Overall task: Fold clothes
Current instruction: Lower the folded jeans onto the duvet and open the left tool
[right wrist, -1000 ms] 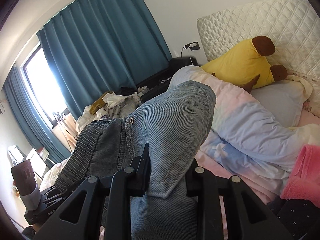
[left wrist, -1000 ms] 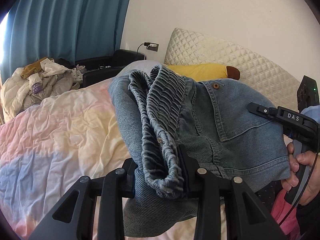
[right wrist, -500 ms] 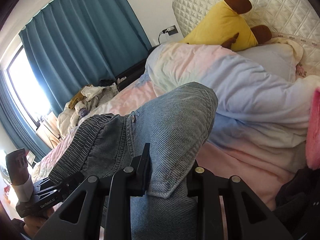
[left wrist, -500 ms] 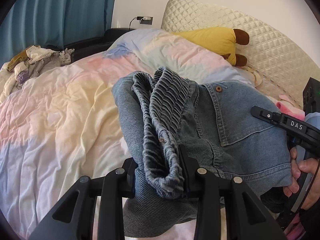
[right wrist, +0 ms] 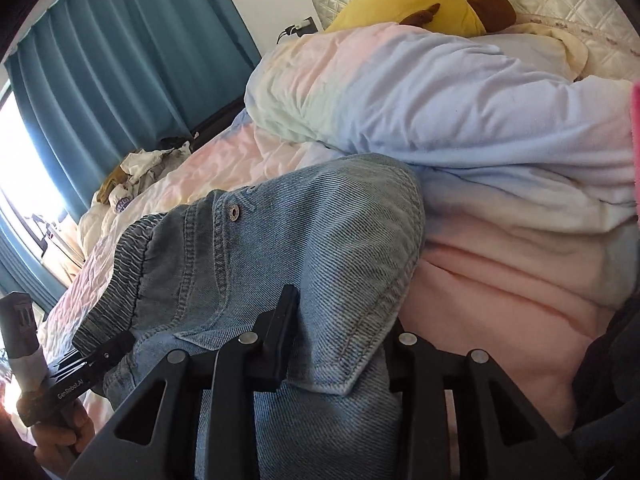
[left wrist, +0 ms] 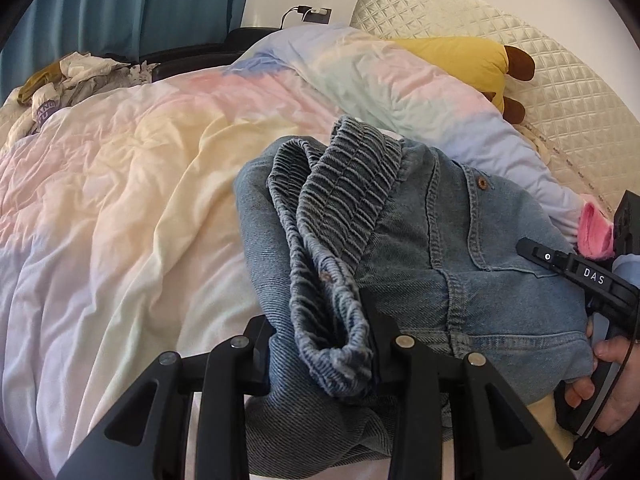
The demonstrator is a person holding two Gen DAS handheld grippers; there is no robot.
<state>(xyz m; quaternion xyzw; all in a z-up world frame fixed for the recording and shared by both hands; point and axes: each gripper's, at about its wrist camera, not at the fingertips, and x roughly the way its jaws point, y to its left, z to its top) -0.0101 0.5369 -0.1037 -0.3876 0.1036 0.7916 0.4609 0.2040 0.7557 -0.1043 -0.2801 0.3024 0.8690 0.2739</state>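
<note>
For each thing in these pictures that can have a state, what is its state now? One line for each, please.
denim garment: bunched, gripped at two places
left gripper: jaws shut on the elastic waistband
right gripper: jaws shut on a folded denim edge
duvet: spread out, wrinkled
curtain: partly drawn, window exposed at the left
charger: plugged into the wall socket
clothes pile: unfolded, in a heap

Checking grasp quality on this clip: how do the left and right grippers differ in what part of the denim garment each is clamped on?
The left gripper pinches the bunched, ribbed elastic waistband of the denim garment; the right gripper pinches a flat, stitched hem edge. The left grip holds several gathered layers, while the right holds a thinner fold. Both are shut on the same garment, above the pastel duvet.
</note>
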